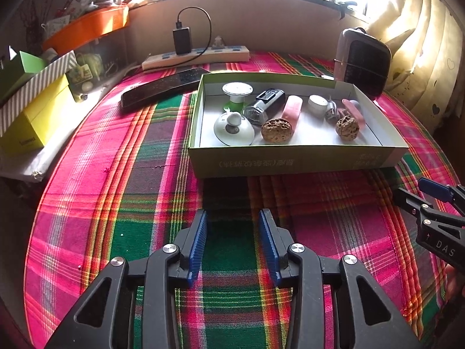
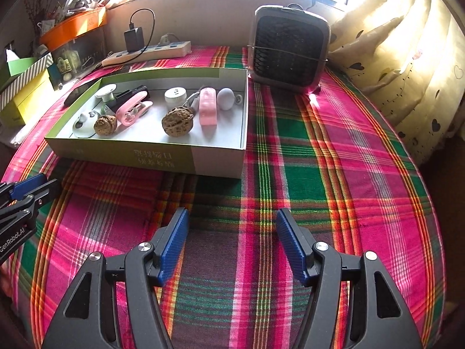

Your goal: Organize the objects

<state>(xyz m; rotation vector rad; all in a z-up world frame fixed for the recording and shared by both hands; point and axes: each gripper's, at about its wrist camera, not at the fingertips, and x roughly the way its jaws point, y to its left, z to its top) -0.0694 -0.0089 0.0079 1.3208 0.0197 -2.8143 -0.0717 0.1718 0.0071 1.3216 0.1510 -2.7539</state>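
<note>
Plaid cloth: pink, green and orange weave covers the table (image 1: pixel 122 174); nothing loose lies on it in front of either tool.
Box: shallow cardboard tray (image 1: pixel 290 161), green outside, white inside, sits toward the back of the cloth, just before a small heater (image 2: pixel 289 48).
Contents: two walnuts (image 2: pixel 177 122), a pink clip (image 2: pixel 132 112), a pink bar (image 2: pixel 207 109), a white lid (image 1: pixel 234 129), a small round white tin (image 2: pixel 175 96), a dark clip-like gadget (image 1: pixel 266 106); all inside the box, crowded but not stacked.
Left hand-held gripper (image 1: pixel 232 241): jaws apart, nothing between them, hovering over bare cloth short of the box's near wall.
Right hand-held gripper (image 2: pixel 231 241): jaws wider apart, also empty, angled down at the cloth right of the box.
Step, as judged: sorting looks close to finished; any next pick must come from the box or beyond it.
Technique: approach over the near wall from above, keep both tools well apart, and close across a walnut's narrow side so it does not roll.
</note>
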